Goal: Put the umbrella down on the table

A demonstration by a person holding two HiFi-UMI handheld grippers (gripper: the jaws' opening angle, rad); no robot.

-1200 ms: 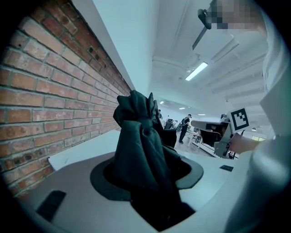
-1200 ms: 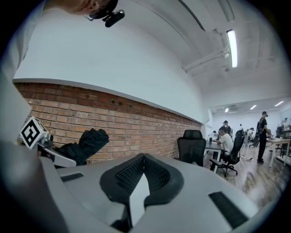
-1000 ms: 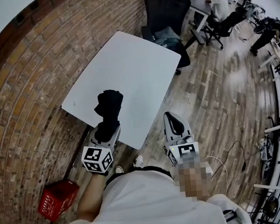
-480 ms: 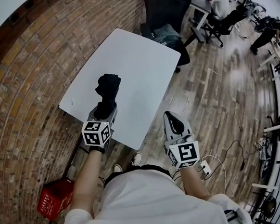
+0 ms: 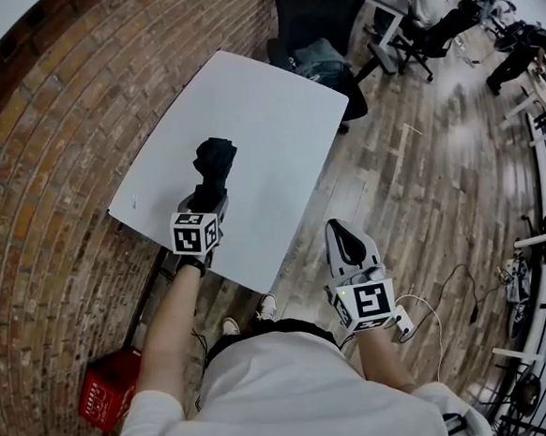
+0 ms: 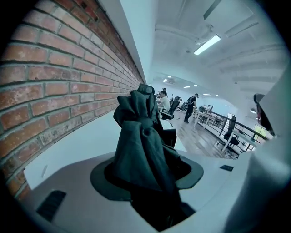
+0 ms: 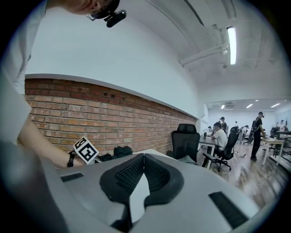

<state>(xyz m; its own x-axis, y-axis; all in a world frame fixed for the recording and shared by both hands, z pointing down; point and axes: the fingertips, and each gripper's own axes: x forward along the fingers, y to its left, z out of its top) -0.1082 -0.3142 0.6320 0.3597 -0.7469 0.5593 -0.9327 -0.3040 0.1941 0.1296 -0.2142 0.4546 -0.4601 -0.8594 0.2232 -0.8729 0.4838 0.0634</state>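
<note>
Left tool (image 6: 150, 175) is clamping the folded umbrella (image 5: 214, 161), its own view alone showing the grip, the head view placing it over the worktop (image 5: 275, 118), contact unclear, while right tool (image 7: 143, 157) is sitting closed, empty.

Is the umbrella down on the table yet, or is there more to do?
Nearly. Done: the folded black umbrella is out over the white table. In hand: the left claw is clamped on it; whether it touches the tabletop I cannot tell. Left: lay it down and open the claw. The right claw is shut and empty, beside the table.
</note>
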